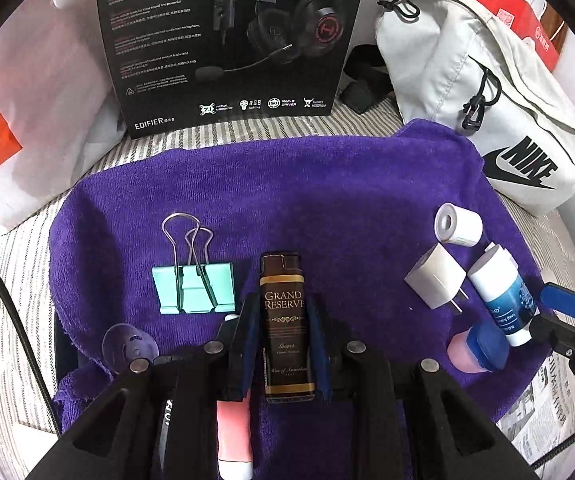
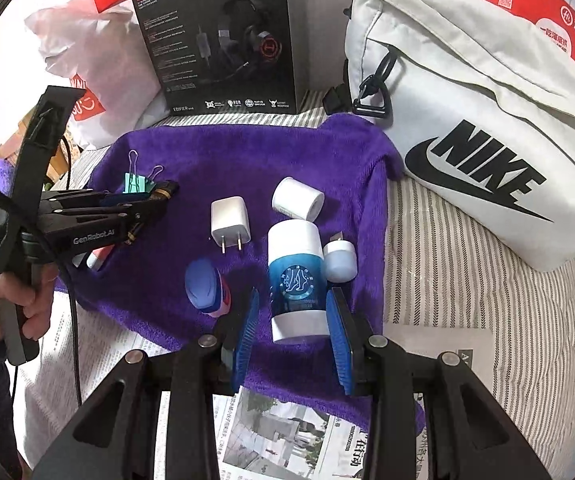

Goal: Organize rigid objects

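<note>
Surface: a bed in a striped cover [image 2: 467, 300], spread with a purple towel [image 1: 287, 192] and newspaper [image 2: 287, 432] at the near edge.

At 12 o'clock, a black headset box [image 1: 227, 40] stood upright; at 2 o'clock lay a white Nike bag [image 2: 467, 140]; at 10 o'clock, white plastic bags [image 1: 39, 100].

On the towel: a mint binder clip [image 1: 193, 286] at 10 o'clock, a white plug [image 2: 229, 220] at centre, a white cylinder [image 2: 297, 199] beside it, and a blue-capped pink bottle [image 2: 207, 288] nearby.

The left tool [image 1: 286, 344] was closed on a brown lighter [image 1: 285, 320], its fingers pressed to both sides.

The right tool [image 2: 293, 320] stood part open around a blue-and-white balm stick [image 2: 296, 280] lying on the towel; contact could not be told.
</note>
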`<state>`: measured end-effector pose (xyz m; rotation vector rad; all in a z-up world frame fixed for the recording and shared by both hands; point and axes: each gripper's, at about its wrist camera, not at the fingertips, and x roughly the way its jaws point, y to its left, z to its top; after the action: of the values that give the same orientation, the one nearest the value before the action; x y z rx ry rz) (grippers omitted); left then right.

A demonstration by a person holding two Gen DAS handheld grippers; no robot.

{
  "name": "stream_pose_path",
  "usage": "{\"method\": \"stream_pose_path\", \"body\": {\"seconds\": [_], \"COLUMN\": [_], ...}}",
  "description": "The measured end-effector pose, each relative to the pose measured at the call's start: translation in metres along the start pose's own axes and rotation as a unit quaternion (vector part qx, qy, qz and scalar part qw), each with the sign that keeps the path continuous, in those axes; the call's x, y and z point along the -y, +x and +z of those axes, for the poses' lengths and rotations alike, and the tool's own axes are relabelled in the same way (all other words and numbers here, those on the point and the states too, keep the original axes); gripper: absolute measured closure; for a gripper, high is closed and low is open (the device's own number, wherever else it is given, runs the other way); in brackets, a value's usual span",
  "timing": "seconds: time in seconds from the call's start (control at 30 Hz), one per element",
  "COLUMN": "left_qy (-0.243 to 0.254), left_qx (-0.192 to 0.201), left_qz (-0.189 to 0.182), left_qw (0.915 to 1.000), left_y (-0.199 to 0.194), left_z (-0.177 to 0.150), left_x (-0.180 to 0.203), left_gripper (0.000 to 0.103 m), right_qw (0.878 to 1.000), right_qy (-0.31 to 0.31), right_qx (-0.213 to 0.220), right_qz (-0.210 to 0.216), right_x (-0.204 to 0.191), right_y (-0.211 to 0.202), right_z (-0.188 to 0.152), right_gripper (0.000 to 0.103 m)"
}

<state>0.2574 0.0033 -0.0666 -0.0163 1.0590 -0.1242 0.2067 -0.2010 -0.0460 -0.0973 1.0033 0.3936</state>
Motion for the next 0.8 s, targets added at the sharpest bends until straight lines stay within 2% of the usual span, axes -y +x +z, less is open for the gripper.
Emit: {"method": "stream_pose_path", "body": {"seconds": [0.2,0.43,0.7,0.8], "left_qy": [0.006,0.015,0.024,0.033], "left_qx": [0.003,0.004,-0.011,-0.016], "left_qz": [0.005,-0.001,-0.006,-0.003], "left_qw": [1.0000,0.9999,0.9996,0.9993], "left_y": [0.000,-0.001,-0.009,-0.016], "left_z": [-0.001,-0.010,-0.022,-0.028], "left_x": [0.001,0.008,0.014,0.015], "left_gripper": [0.079,0.063,0.054,0.047], "right_qw": [1.000,1.000,1.000,1.000], "right_qy": [0.004,0.010,0.021,0.026], "right_qx": [-0.003,-0.007,-0.011,-0.014], "right_qz": [0.003,0.001,0.002,0.002], "right_x": [0.000,0.002,0.003,0.004], "right_y": [0.001,-0.001,0.000,0.003], "right_z": [-0.003,-0.009,-0.016,-0.018], "right_gripper": [0.068,0.068,0.068,0.068]}}
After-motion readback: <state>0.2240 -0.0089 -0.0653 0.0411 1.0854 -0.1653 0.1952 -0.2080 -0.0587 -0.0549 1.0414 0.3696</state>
